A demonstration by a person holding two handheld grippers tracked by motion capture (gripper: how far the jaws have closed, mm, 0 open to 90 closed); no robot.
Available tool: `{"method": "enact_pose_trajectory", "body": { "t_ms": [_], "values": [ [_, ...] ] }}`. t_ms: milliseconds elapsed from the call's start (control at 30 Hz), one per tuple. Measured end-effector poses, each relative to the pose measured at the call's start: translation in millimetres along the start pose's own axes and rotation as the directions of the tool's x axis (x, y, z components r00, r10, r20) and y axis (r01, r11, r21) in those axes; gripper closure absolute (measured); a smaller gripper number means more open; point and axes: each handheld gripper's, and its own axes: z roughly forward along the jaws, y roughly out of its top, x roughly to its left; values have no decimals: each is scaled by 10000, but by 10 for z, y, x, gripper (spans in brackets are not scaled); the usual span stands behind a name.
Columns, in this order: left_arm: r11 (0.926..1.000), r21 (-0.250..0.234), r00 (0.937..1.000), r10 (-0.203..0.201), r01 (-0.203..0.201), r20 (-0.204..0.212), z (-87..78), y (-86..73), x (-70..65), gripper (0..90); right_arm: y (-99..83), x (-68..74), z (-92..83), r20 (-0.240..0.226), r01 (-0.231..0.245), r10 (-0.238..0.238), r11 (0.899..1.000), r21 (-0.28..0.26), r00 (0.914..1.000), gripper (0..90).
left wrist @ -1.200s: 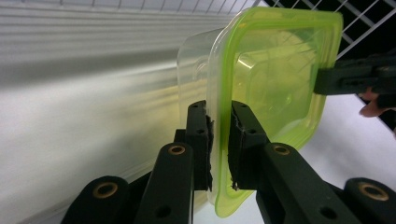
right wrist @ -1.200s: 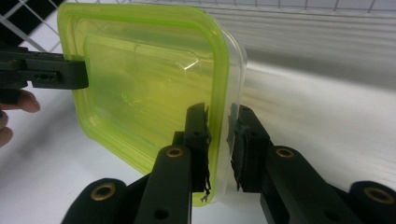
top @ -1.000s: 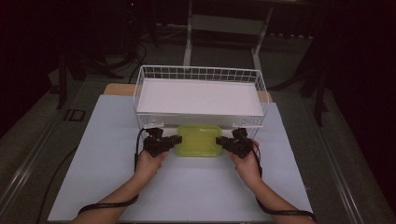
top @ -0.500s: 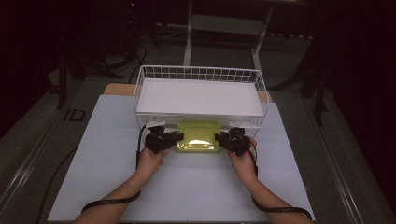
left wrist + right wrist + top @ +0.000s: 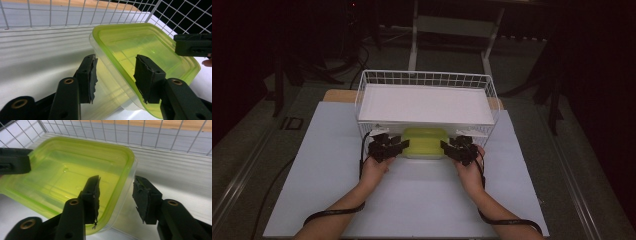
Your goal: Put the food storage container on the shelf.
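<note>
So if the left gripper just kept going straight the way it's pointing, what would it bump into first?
Most likely the green-lidded container: its rim already sits between the left gripper's open jaws, which have just been opening. Beyond it stands the wire basket, though depth is hard to judge.

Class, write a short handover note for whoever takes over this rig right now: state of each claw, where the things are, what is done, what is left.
Left claw: open, jaws just been widening, astride the left edge of the green-lidded box with its pads off it.
Right claw: open, also just widening, astride the box's right edge, pads clear.
Box: lid on, tucked under the white shelf of the wire rack, resting on the white table.
Done: box appears placed and let go at both ends.
Left: probably draw both claws back toward you without nudging the box.
</note>
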Motion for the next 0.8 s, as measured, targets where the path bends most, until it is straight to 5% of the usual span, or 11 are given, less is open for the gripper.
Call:
{"method": "enact_pose_trajectory", "body": {
  "t_ms": [133, 567, 767, 800],
  "values": [
    [9997, -193, 9999, -116, 115, -39, -82, -9, -3, 487, -16, 42, -52, -113, 190, -191, 9997, -158, 9998, 522],
    [9977, -317, 9974, 616, -604, 365, -490, -3, -188, 489, -2, 266, -348, -674, 558, -591, 9972, -503, 9960, 526],
    [9974, -225, 9947, 699, -684, 755, -679, -21, -255, 452, -72, 391, -412, -1107, 765, -793, 9966, -293, 9907, 613],
    [9969, -144, 9936, 780, -771, 813, -700, -36, -270, 452, -86, 409, -416, -1184, 766, -792, 9967, -261, 9898, 703]
  ]
}}
